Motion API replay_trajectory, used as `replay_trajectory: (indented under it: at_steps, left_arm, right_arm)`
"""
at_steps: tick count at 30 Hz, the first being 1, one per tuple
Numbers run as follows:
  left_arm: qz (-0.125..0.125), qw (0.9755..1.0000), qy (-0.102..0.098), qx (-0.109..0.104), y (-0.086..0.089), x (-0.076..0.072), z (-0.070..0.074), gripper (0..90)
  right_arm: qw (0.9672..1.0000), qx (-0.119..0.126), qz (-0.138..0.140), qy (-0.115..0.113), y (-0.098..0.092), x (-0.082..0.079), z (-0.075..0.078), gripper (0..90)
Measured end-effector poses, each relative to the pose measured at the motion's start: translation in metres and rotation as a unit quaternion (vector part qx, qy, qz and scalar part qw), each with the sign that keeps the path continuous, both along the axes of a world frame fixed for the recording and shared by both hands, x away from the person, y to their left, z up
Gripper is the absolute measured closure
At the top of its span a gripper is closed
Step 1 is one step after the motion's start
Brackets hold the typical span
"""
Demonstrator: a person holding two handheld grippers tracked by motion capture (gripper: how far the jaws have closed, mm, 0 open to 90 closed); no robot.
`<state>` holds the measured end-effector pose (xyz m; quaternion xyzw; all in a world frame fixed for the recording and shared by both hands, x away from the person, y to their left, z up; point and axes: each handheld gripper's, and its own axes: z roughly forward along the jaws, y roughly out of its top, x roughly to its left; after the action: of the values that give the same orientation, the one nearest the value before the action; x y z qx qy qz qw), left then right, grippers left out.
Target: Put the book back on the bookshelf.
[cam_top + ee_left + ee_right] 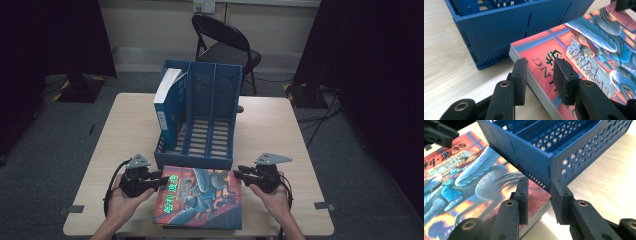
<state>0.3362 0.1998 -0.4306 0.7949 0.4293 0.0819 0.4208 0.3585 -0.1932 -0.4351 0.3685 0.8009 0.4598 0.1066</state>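
Our left gripper [540, 72] straddled the book's [202, 197] left edge, pads not quite pressing; our right gripper [539, 192] gaped at its right corner. The book lay flat on the table [280, 130], touching the blue rack [205, 100].

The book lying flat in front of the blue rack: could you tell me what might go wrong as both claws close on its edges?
The left claw and right claw each straddle only a thin strip of the book, so it may slip or sag when lifted. The blue rack sits close behind, so the book's far edge might catch on its front wall.
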Motion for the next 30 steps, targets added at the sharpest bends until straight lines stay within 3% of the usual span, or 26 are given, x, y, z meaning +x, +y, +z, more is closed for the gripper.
replay_trajectory:
  at_steps: [3,8,12,15,18,22,24,27,30]
  left_arm:
    - [-0.003,0.9999,0.008,-0.012,0.001,0.003,-0.001,64.7]
    - [-0.014,0.9998,0.003,-0.014,-0.003,0.007,-0.003,65.8]
    - [-0.017,0.9995,0.002,-0.028,-0.006,0.012,-0.006,65.8]
    - [-0.022,0.9995,-0.012,-0.022,-0.008,0.012,-0.007,63.5]
    - [-0.027,0.9992,-0.006,-0.028,-0.008,0.01,-0.008,58.3]
    - [-0.03,0.9995,-0.001,-0.01,-0.007,-0.001,-0.004,56.2]
    - [-0.033,0.9994,0.003,-0.014,-0.005,-0.005,-0.005,56.6]
    - [-0.029,0.9987,0.021,-0.038,0.0,-0.004,-0.008,58.2]
    - [-0.026,0.9985,0.021,-0.044,-0.001,-0.003,-0.009,59.8]
  right_arm:
    - [1.0,-0.003,0.004,0.0,-0.003,-0.006,0.001,71.3]
    - [0.9998,-0.008,0.015,0.006,-0.009,-0.017,0.0,71.7]
    - [0.9993,0.015,0.026,0.021,-0.018,-0.025,-0.001,70.5]
    - [0.9992,0.017,0.031,0.02,-0.019,-0.027,0.0,65.7]
    - [0.999,0.021,0.039,0.012,-0.012,-0.021,0.002,62.4]
    - [0.9985,0.022,0.049,0.008,0.006,-0.01,0.003,62.6]
    - [0.9981,0.016,0.059,0.009,0.015,-0.007,0.002,64.6]
    - [0.9972,0.002,0.073,0.017,0.025,-0.008,-0.002,65.6]
    - [0.9976,-0.003,0.066,0.02,0.026,-0.01,-0.003,66.4]
